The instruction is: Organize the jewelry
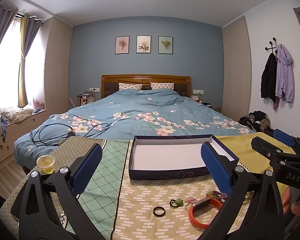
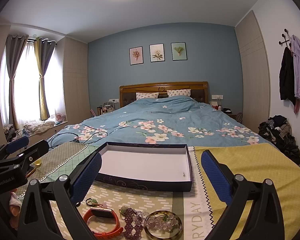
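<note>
Left wrist view: the left tongs [image 1: 150, 168] are spread wide and empty above the tabletop [image 1: 150, 196]; a dark ring [image 1: 159, 211] and orange watch [image 1: 204, 210] lie before the empty box [image 1: 170, 177]. Right wrist view: the right tongs [image 2: 151, 172] gape over a bead bracelet [image 2: 133, 223] and dish [image 2: 163, 224]. Thin pieces could slip from the pads, and the cloth may bunch.
</note>
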The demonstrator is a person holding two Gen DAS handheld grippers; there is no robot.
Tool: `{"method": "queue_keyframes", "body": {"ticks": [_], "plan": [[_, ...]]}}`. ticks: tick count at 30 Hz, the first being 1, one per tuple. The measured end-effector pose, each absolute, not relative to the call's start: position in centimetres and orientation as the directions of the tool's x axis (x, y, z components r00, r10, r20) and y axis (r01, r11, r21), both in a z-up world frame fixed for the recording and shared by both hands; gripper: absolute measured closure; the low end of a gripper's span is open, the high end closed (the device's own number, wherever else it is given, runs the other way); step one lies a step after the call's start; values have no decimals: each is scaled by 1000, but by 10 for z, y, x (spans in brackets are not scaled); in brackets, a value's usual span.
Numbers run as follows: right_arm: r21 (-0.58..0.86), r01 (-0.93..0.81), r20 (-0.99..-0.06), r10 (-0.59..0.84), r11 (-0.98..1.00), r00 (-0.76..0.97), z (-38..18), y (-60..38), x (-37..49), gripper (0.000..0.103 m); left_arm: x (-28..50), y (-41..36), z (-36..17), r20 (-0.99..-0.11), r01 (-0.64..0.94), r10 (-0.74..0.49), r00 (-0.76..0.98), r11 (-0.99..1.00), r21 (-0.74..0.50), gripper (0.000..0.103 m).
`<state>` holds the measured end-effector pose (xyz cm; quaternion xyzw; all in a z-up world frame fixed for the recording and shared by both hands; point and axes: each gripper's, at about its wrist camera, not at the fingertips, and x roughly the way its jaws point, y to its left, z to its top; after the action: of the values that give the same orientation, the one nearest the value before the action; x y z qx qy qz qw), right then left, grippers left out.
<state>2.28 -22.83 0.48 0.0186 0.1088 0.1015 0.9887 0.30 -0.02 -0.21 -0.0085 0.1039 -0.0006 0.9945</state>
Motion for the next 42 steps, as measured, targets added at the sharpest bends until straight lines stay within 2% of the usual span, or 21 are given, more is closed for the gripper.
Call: {"method": "queue_keyframes", "body": {"ticks": [15, 23, 29, 32, 33, 35, 37, 40, 42], "plan": [[57, -197, -220, 204, 979, 954, 3, -227, 23, 7, 8, -1, -1, -226, 9, -11, 974, 1000, -13, 6], [51, -204, -243, 211, 978, 947, 4, -231, 23, 7, 16, -1, -8, -268, 53, -53, 962, 999, -10, 6], [27, -227, -349, 222, 973, 911, -1, -245, 33, 7, 27, -4, -23, -355, 147, -137, 925, 989, 1, 6], [26, -234, -432, 222, 972, 874, -13, -252, 40, 7, 36, -12, -34, -421, 196, -169, 891, 980, 23, 10], [32, -241, -469, 228, 970, 854, -18, -255, 42, 10, 39, -15, -37, -439, 209, -177, 881, 977, 26, 16], [30, -244, -514, 224, 969, 828, -27, -258, 45, 16, 44, -21, -45, -481, 254, -210, 851, 967, 27, 20], [32, -254, -558, 228, 967, 798, -35, -260, 47, 21, 48, -27, -53, -510, 283, -228, 829, 959, 31, 29], [56, -269, -610, 246, 962, 753, -44, -263, 51, 30, 53, -37, -65, -552, 329, -260, 792, 944, 28, 33], [79, -276, -641, 261, 958, 722, -50, -266, 53, 41, 55, -39, -70, -570, 349, -275, 774, 937, 22, 35]]}}
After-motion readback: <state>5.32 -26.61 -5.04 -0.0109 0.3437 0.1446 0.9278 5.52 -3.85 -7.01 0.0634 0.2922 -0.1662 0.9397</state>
